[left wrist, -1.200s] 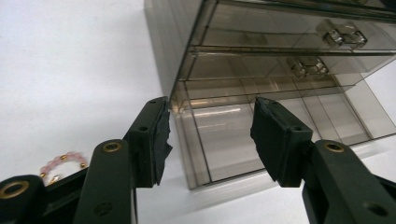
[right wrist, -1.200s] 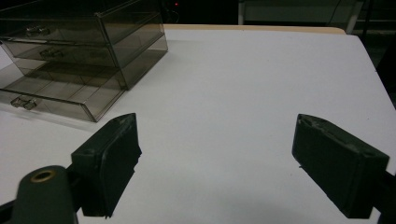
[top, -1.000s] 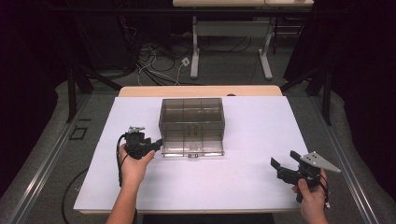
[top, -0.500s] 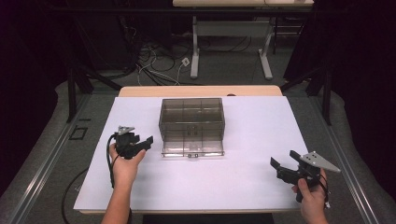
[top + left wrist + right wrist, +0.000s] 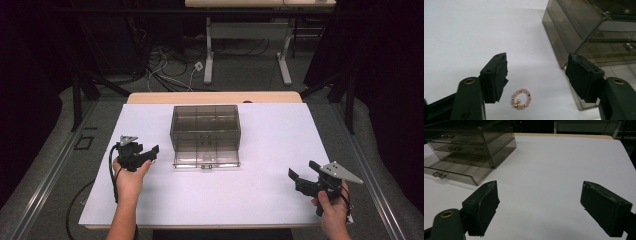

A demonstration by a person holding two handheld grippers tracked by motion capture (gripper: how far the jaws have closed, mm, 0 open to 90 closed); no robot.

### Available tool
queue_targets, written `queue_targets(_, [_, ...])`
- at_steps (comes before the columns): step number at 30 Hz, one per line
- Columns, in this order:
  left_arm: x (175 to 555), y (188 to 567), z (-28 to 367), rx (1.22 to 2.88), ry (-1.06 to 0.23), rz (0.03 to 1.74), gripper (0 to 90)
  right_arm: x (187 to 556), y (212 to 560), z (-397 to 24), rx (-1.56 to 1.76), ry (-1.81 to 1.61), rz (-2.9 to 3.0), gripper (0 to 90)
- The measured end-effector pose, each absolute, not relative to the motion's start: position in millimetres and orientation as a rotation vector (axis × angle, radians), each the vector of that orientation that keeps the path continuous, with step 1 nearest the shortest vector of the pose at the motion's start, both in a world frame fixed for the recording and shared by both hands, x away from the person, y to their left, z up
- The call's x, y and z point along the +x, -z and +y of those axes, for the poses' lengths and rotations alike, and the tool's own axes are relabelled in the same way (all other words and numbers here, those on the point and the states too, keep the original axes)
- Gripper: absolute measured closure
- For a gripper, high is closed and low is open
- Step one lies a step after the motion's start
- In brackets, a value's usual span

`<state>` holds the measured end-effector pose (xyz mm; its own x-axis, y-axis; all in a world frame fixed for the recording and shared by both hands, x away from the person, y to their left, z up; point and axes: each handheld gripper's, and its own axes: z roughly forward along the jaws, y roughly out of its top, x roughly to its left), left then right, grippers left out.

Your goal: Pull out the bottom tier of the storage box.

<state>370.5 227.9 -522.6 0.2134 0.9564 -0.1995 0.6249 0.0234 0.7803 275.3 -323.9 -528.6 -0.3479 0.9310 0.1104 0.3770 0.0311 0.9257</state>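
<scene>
Item: small bracelet of pink beads with gold spacers (image 5: 521,98), coiled in a ring, flat on the white tabletop (image 5: 260,190). It lies between the jaws of the left hand-held gripper (image 5: 536,75), touching neither pad; the jaws have just been opening and stand released with the bracelet loose on the surface below.

Adjacent: smoked-grey transparent plastic drawer chest (image 5: 205,135), just beside the bracelet. Its lowest drawer (image 5: 206,159) is pulled out toward the person, probably to receive the bracelet or having given it up.

Left hand-held gripper, high view (image 5: 141,152): low over the tabletop, left of the chest.

Right hand-held gripper (image 5: 306,177): released, empty, jaws wide, parked well apart at the near right, likely kept clear of the work.
</scene>
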Motion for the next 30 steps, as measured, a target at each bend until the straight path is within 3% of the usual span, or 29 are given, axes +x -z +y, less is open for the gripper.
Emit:
queue_targets(5, [373,530,233,1.694,-0.516,1.517,30.5,273,527,-325,1.339,-1.287,1.785,14.3])
queue_targets(17, [377,542,240,1.778,-0.532,1.501,35.6,274,528,-325,1.326,-1.295,1.769,14.4])
queue_targets(30, [378,553,244,1.830,-0.504,1.564,53.6,274,529,-324,1.328,-1.299,1.765,14.4])
